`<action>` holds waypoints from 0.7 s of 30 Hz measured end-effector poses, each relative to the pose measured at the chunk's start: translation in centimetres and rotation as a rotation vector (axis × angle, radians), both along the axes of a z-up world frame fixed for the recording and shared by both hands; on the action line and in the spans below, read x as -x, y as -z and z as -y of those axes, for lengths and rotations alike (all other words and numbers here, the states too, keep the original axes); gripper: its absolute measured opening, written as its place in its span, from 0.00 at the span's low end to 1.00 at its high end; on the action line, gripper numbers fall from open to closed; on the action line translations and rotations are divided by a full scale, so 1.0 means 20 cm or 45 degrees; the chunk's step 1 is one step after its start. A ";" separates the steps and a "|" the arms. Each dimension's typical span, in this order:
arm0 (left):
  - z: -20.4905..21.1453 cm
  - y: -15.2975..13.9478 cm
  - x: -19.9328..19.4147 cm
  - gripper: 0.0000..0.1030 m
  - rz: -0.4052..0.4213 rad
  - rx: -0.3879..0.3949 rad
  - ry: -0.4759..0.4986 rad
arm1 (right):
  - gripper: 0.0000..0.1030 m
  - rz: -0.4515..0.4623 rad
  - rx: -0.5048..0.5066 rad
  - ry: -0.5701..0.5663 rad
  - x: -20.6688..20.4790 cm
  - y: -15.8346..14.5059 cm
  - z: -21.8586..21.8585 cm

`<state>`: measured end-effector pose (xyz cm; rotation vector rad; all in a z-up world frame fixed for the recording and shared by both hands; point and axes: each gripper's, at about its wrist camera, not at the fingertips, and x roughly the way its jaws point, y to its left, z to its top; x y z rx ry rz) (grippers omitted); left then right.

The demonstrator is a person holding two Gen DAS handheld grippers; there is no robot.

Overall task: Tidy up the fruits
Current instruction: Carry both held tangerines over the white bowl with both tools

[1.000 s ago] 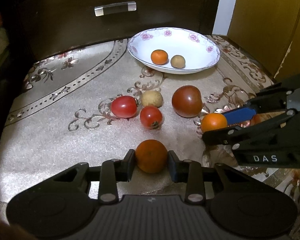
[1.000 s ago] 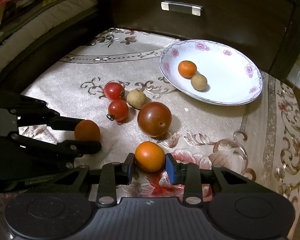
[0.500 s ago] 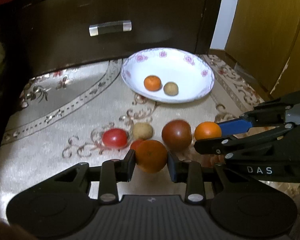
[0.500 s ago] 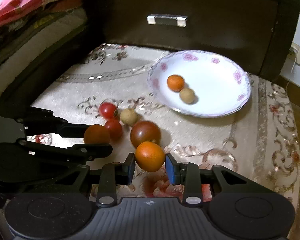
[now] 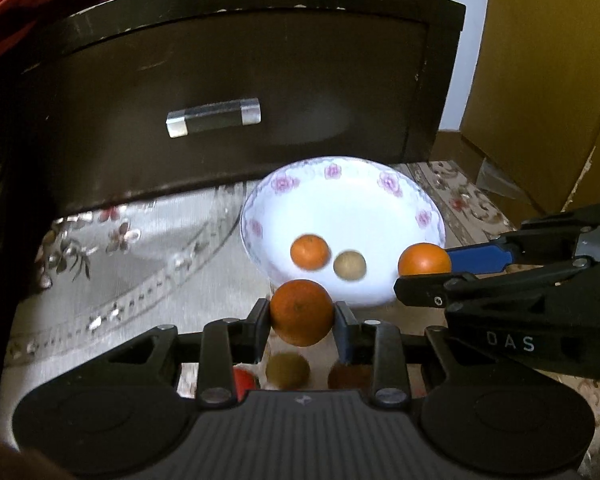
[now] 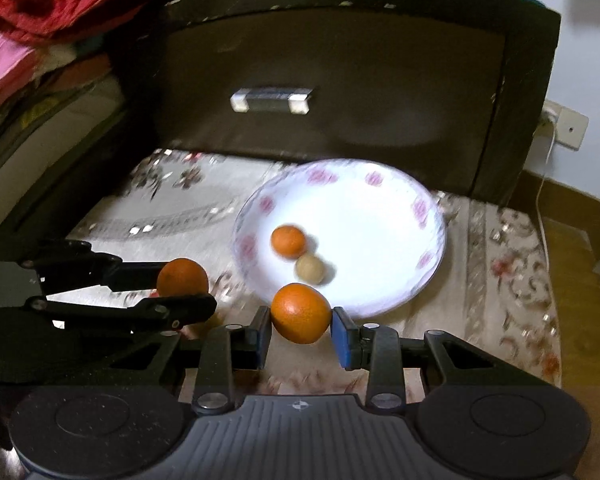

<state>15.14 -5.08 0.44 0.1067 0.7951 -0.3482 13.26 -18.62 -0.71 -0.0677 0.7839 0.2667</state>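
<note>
Patterned cloth (image 5: 112, 264), plate (image 5: 384, 184) rim — both grippers' oranges beside it.

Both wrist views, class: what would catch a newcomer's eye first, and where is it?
Two oranges held in mid-air: the left gripper clamps one orange and the right gripper clamps another orange. Just beyond them, the flowered white plate holds a small orange beside a tan fruit.
</note>
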 end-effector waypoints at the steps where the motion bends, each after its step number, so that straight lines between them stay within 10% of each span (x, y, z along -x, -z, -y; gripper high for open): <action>1: 0.01 0.00 -0.02 0.36 0.004 -0.006 0.001 | 0.29 0.007 0.003 0.009 -0.02 0.00 0.00; 21: 0.08 0.09 -0.20 0.37 0.009 -0.026 0.039 | 0.30 0.028 0.088 0.034 -0.25 0.10 0.05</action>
